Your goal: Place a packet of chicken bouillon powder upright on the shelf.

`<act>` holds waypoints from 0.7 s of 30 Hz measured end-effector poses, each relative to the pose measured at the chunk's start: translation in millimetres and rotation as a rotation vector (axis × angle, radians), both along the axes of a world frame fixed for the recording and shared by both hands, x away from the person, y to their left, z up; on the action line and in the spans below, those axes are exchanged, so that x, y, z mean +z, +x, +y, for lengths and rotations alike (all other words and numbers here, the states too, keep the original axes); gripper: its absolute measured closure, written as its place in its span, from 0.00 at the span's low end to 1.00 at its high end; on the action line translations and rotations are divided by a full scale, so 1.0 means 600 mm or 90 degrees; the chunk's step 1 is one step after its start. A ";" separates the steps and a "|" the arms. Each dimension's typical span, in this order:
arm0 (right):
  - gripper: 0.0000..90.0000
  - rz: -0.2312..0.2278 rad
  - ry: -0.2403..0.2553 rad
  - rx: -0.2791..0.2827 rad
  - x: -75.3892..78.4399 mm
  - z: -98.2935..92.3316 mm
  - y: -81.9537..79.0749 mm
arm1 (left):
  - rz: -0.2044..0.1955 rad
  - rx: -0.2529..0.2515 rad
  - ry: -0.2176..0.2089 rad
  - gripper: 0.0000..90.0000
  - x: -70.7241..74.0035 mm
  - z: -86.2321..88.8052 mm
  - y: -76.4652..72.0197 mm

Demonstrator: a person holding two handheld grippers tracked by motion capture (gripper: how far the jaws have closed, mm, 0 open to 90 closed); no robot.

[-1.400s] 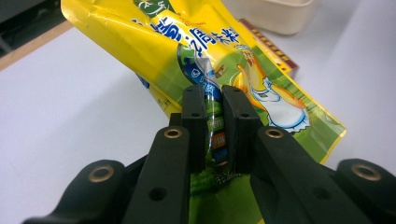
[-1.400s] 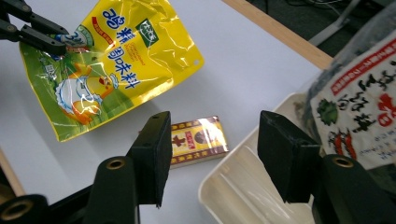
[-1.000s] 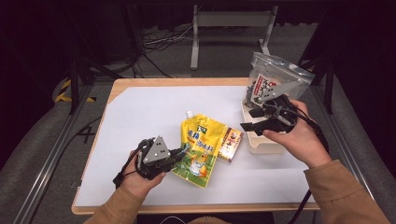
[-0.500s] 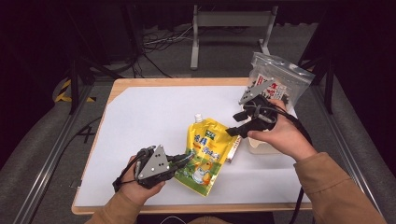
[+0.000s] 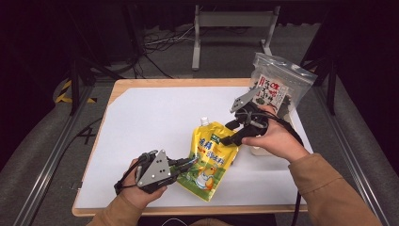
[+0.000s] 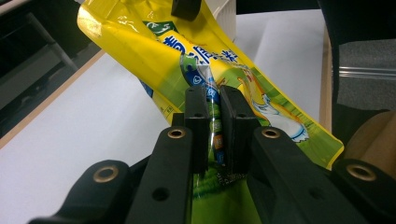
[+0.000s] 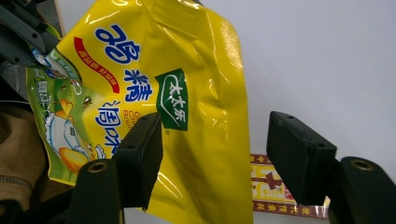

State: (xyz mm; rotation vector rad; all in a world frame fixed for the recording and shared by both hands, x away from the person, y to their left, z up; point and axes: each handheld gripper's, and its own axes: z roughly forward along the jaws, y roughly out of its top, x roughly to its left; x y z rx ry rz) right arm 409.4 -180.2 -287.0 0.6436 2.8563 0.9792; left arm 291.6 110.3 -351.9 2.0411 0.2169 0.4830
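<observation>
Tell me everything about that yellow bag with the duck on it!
The yellow spout pouch is shiny plastic with a white cap on top, blue lettering, a green logo and a cartoon bird above a green bottom band. It lies slanted across the white table, cap pointing away from the person. The left claw pinches a fold of its lower part shut. The right claw hangs open over its upper edge.
</observation>
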 end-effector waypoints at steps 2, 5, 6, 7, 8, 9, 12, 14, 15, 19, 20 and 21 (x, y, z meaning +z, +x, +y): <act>0.41 0.006 -0.002 0.010 -0.005 0.004 0.001 | -0.003 -0.003 0.000 0.92 0.000 0.000 -0.001; 0.41 0.019 -0.002 0.024 -0.012 0.013 0.001 | -0.007 -0.010 -0.001 0.92 0.000 -0.001 -0.003; 0.41 0.022 0.000 0.028 -0.014 0.015 0.002 | -0.004 -0.013 0.000 0.92 0.000 -0.001 -0.003; 0.41 0.023 0.001 0.032 -0.016 0.017 0.002 | -0.004 -0.015 -0.003 0.92 0.000 -0.001 -0.003; 0.41 0.026 0.002 0.036 -0.018 0.018 0.002 | -0.007 -0.015 -0.003 0.93 0.000 -0.001 -0.003; 0.41 0.031 -0.002 0.039 -0.019 0.020 0.001 | -0.008 -0.016 -0.003 0.93 0.000 -0.001 -0.003; 0.51 0.042 -0.015 0.058 -0.023 0.023 0.000 | -0.007 -0.015 0.001 0.94 -0.002 -0.002 -0.003; 0.63 0.033 -0.035 0.066 -0.025 0.021 0.001 | -0.005 -0.013 0.003 0.94 -0.003 -0.002 -0.003; 0.69 0.030 -0.039 0.064 -0.025 0.019 0.002 | -0.005 -0.012 0.002 0.95 -0.004 -0.002 -0.002; 0.82 0.037 -0.026 0.066 -0.024 0.008 0.005 | -0.004 -0.013 0.005 0.95 -0.004 -0.003 -0.002; 0.89 0.039 -0.028 0.067 -0.023 0.006 0.004 | -0.004 -0.012 0.006 0.95 -0.005 -0.004 -0.001; 0.95 0.044 -0.025 0.071 -0.022 0.004 0.003 | -0.003 -0.012 0.005 0.95 -0.006 -0.004 -0.001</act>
